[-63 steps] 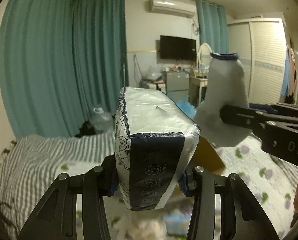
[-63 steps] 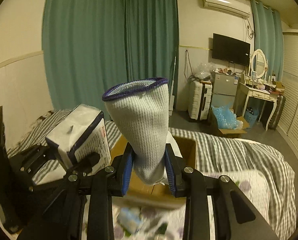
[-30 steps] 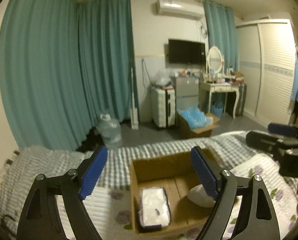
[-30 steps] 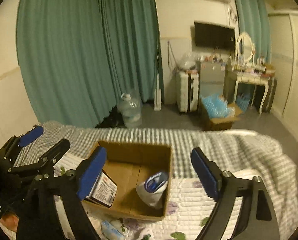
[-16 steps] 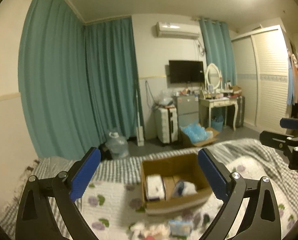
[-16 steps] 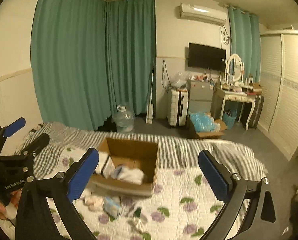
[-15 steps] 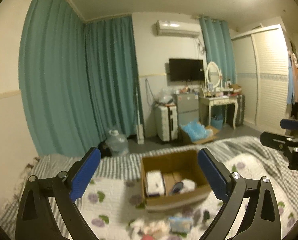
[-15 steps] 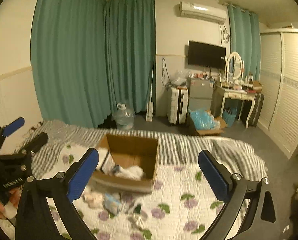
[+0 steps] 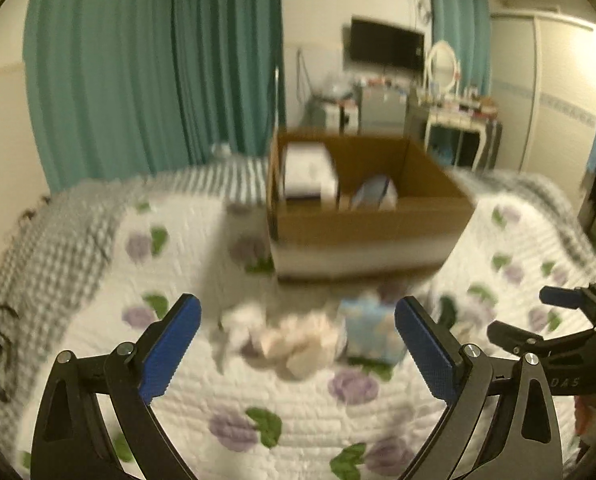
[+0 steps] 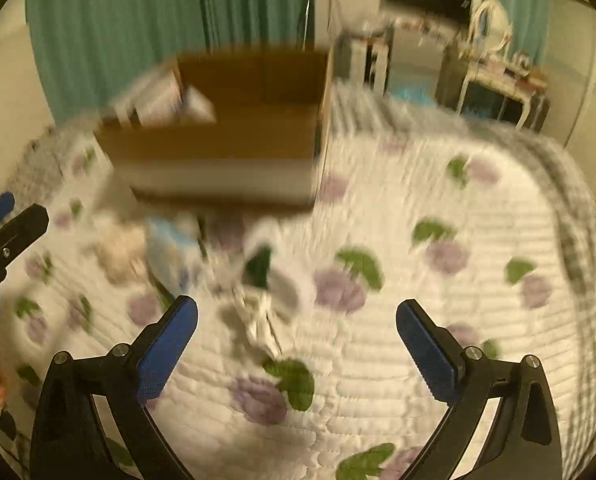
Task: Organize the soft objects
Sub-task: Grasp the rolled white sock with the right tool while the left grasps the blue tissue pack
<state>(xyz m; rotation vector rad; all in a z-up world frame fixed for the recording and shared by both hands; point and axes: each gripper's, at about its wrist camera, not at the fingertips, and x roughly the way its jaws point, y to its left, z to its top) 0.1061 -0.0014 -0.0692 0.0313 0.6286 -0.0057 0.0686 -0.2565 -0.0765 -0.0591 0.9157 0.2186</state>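
A brown cardboard box [image 9: 370, 232] stands on the flowered quilt and holds a white tissue pack [image 9: 308, 174] and a grey sock [image 9: 374, 196]. In front of it lie a cream fluffy item [image 9: 294, 340] and a light blue pack [image 9: 372, 330]. My left gripper [image 9: 297, 336] is open and empty just above them. In the right wrist view the box [image 10: 222, 160] is at the upper left, and a dark green and white crumpled cloth [image 10: 258, 292] lies on the quilt. My right gripper [image 10: 297, 340] is open and empty above that cloth. Both views are blurred.
The quilt [image 10: 438, 320] covers the bed, with a striped blanket [image 9: 58, 240] at its far and left edges. Teal curtains [image 9: 158, 64], a television [image 9: 386, 46], a dressing table [image 9: 454, 120] and a wardrobe [image 9: 558, 92] stand beyond the bed.
Both grippers let go of the tissue pack and the sock into the box, rose, and have now dropped low toward the loose items on the quilt in front of the box.
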